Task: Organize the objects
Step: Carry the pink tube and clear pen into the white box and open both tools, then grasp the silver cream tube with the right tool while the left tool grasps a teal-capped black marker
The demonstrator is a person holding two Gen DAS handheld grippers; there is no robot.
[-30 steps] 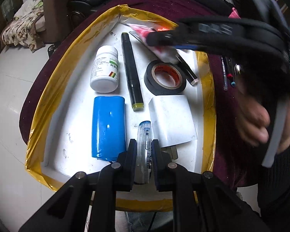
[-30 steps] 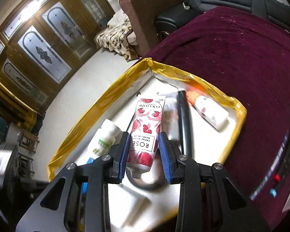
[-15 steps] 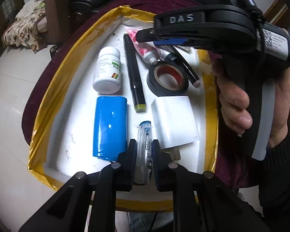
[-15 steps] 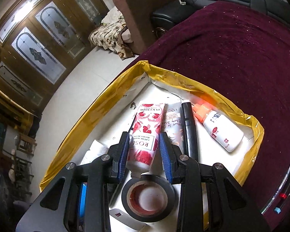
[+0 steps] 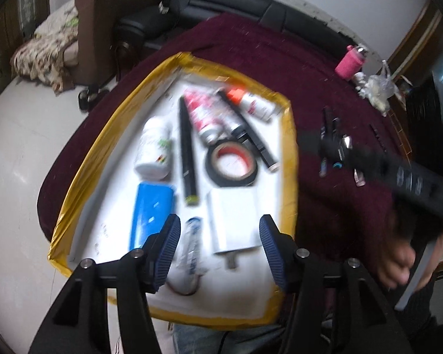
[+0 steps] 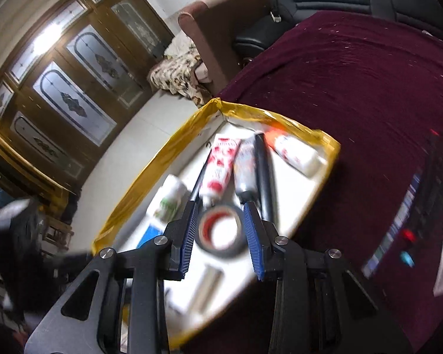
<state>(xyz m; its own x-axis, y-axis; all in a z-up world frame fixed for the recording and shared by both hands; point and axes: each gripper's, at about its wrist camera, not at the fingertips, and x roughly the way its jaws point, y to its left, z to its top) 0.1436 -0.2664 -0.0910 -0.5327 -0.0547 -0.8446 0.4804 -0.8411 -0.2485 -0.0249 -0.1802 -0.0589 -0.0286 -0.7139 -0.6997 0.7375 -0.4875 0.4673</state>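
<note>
A white tray [image 5: 286,159] edged in yellow tape holds several items. My left gripper [image 5: 220,244] hangs over its near end, jaws opening wide, touching nothing. Beneath them lies a clear correction-tape dispenser [image 5: 192,244], free, beside a blue pack [image 5: 152,215] and a white charger [image 5: 233,224]. My right gripper [image 6: 221,236] is open and empty; in the left wrist view it [image 5: 398,174] is a blur over the cloth, right of the tray. The rose-print tube [image 6: 221,165] lies in the tray next to a second tube [image 6: 245,165]. A black tape roll [image 6: 221,231] shows beyond the right fingers.
A white bottle [image 5: 155,147], a black marker [image 5: 187,153], an orange-capped bottle [image 5: 251,103] and a black pen [image 5: 260,144] also lie in the tray. Pens [image 5: 333,135] rest on the maroon cloth [image 5: 310,73]. A pink bottle [image 5: 350,65] stands far right. Chairs stand behind.
My left gripper opened, let go of the clear dispenser and rose. My right gripper pulled back off the rose-print tube, which stays in the tray, and swung to the tray's right.
</note>
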